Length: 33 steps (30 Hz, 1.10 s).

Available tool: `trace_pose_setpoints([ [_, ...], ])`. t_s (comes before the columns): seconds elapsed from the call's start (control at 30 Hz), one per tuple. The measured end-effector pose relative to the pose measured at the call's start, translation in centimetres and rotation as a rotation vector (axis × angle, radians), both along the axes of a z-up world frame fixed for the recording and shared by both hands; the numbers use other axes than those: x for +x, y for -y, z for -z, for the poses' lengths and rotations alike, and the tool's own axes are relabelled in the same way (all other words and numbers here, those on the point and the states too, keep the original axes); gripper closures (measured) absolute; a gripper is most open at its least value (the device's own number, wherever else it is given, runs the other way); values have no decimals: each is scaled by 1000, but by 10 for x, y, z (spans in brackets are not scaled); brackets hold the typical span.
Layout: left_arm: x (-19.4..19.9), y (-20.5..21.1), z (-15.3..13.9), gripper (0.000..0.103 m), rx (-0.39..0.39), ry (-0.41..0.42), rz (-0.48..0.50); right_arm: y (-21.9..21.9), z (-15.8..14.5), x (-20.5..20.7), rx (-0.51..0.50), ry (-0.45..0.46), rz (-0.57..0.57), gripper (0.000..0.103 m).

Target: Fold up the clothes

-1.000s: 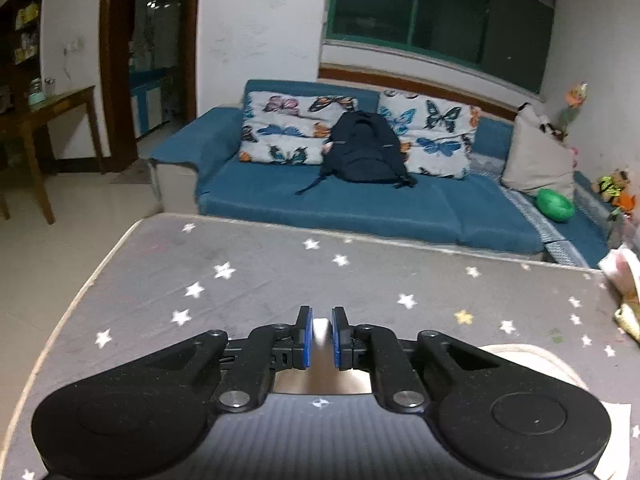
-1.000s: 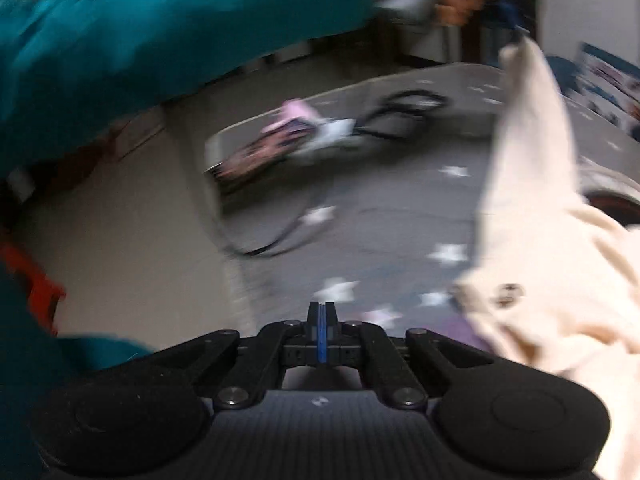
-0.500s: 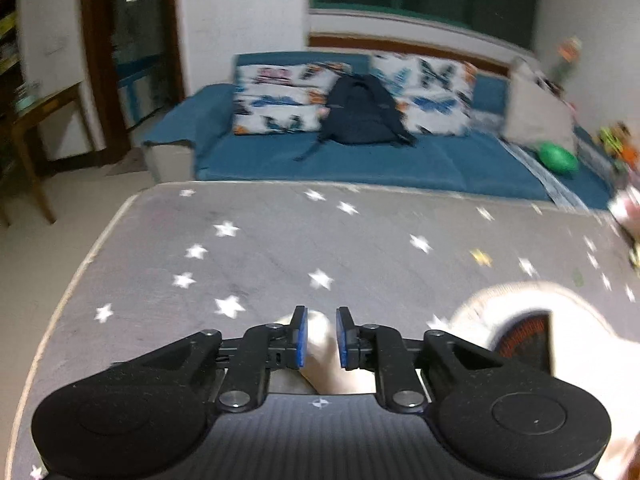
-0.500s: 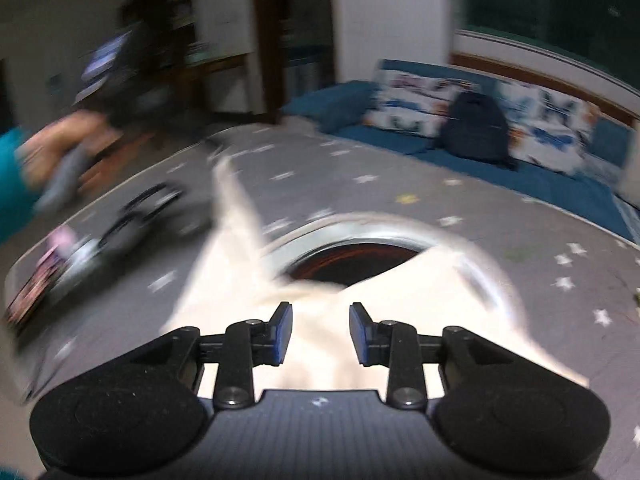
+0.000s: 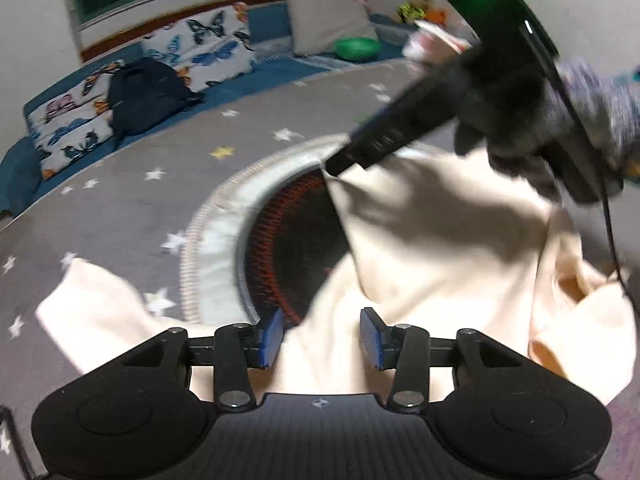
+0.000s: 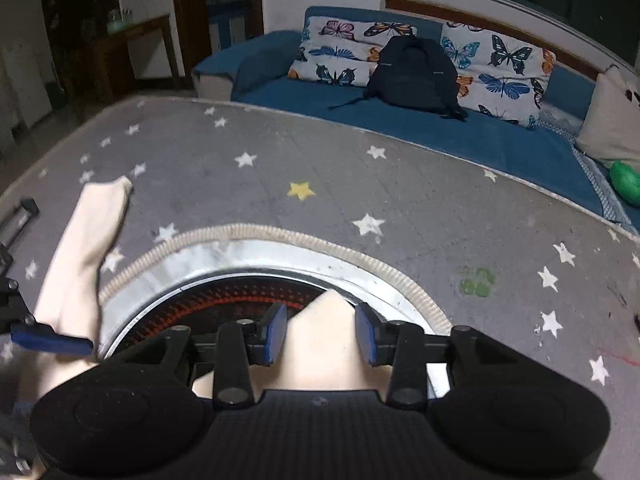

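Note:
A cream garment (image 5: 440,240) lies crumpled on the grey star-patterned table cover (image 5: 132,208), partly over a round opening with a red-black grille (image 5: 292,240). My left gripper (image 5: 320,338) is open low over the garment, with cloth between and under its fingers. My right gripper (image 5: 336,164), held by a gloved hand (image 5: 508,116), reaches in from the upper right to a raised corner of the cloth. In the right wrist view my right gripper (image 6: 321,334) is open, with that cloth corner (image 6: 326,320) between its fingers. A sleeve (image 6: 92,232) stretches away to the left.
A blue sofa (image 6: 440,136) with butterfly cushions (image 6: 500,68) and a dark backpack (image 6: 416,76) stands beyond the table's far edge. A green ball (image 6: 626,188) lies on the sofa at the right. A wooden side table (image 6: 132,40) stands at far left.
Both grippers have opened wider. The left one has swung right and down over the garment. The right one has dropped to the cloth corner over the round opening. The cloth now lies on the table.

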State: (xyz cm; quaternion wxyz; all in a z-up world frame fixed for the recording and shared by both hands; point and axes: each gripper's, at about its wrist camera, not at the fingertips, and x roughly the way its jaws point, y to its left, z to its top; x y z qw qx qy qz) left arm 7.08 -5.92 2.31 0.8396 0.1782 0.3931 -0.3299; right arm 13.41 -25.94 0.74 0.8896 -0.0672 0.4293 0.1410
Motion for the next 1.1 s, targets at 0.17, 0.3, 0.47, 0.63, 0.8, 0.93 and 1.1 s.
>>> trace_pose_setpoints([
  [0.17, -4, 17, 17, 55, 27, 15, 37, -13, -5, -1, -42, 21, -66, 102],
  [0.3, -2, 11, 18, 70, -3, 7, 35, -24, -25, 0, -9, 117, -80, 103],
  [0.47, -1, 3, 14, 92, -10, -1, 19, -29, -29, 11, -5, 98, -46, 76],
  [0.63, -8, -4, 12, 93, -21, -2, 28, -22, -4, 14, -62, 13, -28, 55],
  [0.8, -6, 2, 12, 90, -25, 2, 38, -20, 14, 18, -56, -42, -41, 63],
  [0.93, -3, 5, 15, 91, -31, 0, 49, -29, 10, 18, -51, -18, -62, 90],
  [1.1, -10, -6, 11, 95, 14, 50, -26, -29, -28, 7, 92, 192, -70, 91],
])
